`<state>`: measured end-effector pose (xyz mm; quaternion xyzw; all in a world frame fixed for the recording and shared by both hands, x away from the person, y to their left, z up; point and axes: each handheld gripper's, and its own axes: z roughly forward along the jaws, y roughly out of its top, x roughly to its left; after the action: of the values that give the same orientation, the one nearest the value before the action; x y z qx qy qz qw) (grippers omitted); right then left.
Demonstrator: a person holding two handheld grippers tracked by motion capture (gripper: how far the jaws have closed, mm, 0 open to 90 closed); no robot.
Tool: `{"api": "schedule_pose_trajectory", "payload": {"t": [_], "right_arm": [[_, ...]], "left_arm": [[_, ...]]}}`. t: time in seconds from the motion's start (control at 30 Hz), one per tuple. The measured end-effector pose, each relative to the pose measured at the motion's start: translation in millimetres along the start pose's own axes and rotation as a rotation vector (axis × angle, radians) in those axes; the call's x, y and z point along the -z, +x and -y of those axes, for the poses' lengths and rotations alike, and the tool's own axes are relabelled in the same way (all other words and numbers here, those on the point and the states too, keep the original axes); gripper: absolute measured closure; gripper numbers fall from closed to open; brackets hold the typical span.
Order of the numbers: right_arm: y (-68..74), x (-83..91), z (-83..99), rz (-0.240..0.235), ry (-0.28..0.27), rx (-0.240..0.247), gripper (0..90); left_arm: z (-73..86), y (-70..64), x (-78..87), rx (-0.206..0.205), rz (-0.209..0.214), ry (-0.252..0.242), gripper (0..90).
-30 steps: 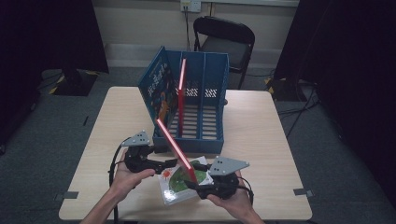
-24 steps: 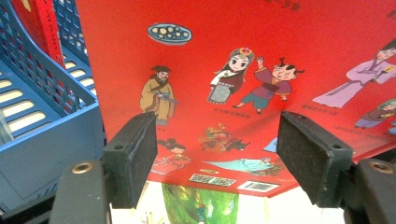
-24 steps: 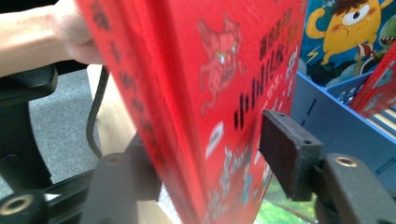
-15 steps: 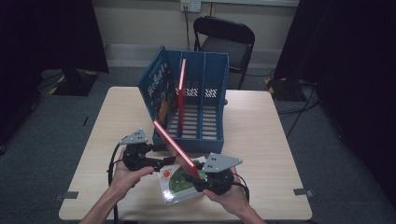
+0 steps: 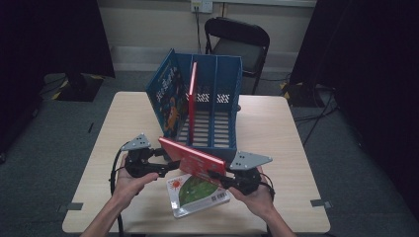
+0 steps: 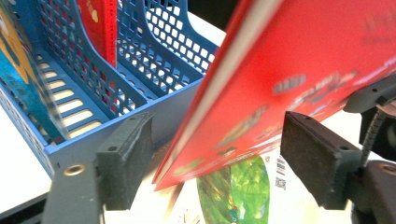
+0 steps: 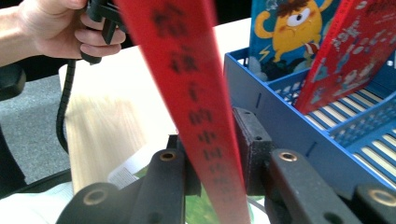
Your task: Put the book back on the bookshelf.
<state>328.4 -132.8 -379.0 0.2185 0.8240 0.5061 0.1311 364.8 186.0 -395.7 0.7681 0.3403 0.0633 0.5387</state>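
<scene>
right gripper (image 5: 217, 176) clamped on red book (image 5: 192, 160) (tilted) | left gripper (image 5: 170, 165) jaws apart beside its edge

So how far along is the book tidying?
Two books already stand in the blue plastic file rack. The thin red hardcover book is lifted, clamped in the right gripper, with the left gripper open around it. The white caterpillar picture book lies on the table.

A pale wooden table (image 5: 276, 133) is set on grey carpet (image 5: 44, 163). A black folding chair (image 5: 239, 42) is seen beyond the table, against a cream wall (image 5: 148, 22) with a socket (image 5: 201, 5). Dark curtains (image 5: 365, 74) are hung at both sides.
</scene>
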Motion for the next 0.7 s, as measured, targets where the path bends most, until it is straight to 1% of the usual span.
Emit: {"api": "schedule_pose_trajectory", "payload": {"t": [0.03,0.07,0.1,0.17,0.2,0.27,0.33,0.4,0.5,0.57,0.6,0.67,0.7], "right_arm": [[-1.5,0.7,0.6,0.004,-0.002,-0.005,76.5],[-2.7,1.2,1.2,0.009,-0.005,-0.010,76.8],[-4.4,1.3,1.6,0.006,-0.008,-0.013,76.7],[-5.4,1.0,1.7,-0.001,-0.013,-0.017,76.5],[-5.1,0.1,1.2,-0.007,-0.016,-0.006,76.4],[-3.8,-0.4,0.2,-0.009,-0.013,0.003,76.3],[-2.8,-0.7,-0.3,-0.013,-0.011,0.010,76.1],[-2.3,-0.9,-0.3,-0.017,-0.011,0.018,75.9],[-3.0,-1.3,-0.2,-0.020,-0.017,0.014,75.1],[-3.4,-2.2,-0.1,-0.024,-0.028,0.008,74.8],[-3.6,-2.8,-0.2,-0.022,-0.033,0.006,74.3],[-3.6,-5.2,-1.4,-0.021,-0.049,0.000,73.0],[-2.8,-7.2,-2.6,-0.017,-0.051,0.003,72.9]], "left_arm": [[-0.1,-0.6,-0.9,-0.006,0.000,-0.002,25.8],[-0.3,-1.2,-2.0,-0.002,0.002,-0.002,26.2],[-0.5,-1.2,-3.4,-0.002,0.013,-0.001,26.2],[-0.5,-1.9,-5.2,-0.002,0.010,-0.003,26.3],[-0.2,-1.8,-8.5,-0.006,0.009,0.004,26.3],[0.2,-1.8,-10.0,-0.004,0.007,0.000,26.3],[0.3,-0.9,-12.8,-0.011,0.005,0.004,26.2],[0.3,-2.1,-15.0,-0.022,0.015,0.008,25.9],[-0.3,-5.6,-17.6,-0.035,0.009,0.014,24.2],[-0.8,-8.2,-18.5,-0.053,-0.014,0.022,23.6],[-0.8,-8.2,-18.5,-0.053,-0.014,0.022,23.9],[-1.4,-9.9,-20.0,-0.046,0.013,0.011,25.6],[-1.9,-11.3,-21.0,-0.050,0.009,0.015,25.3]]}}
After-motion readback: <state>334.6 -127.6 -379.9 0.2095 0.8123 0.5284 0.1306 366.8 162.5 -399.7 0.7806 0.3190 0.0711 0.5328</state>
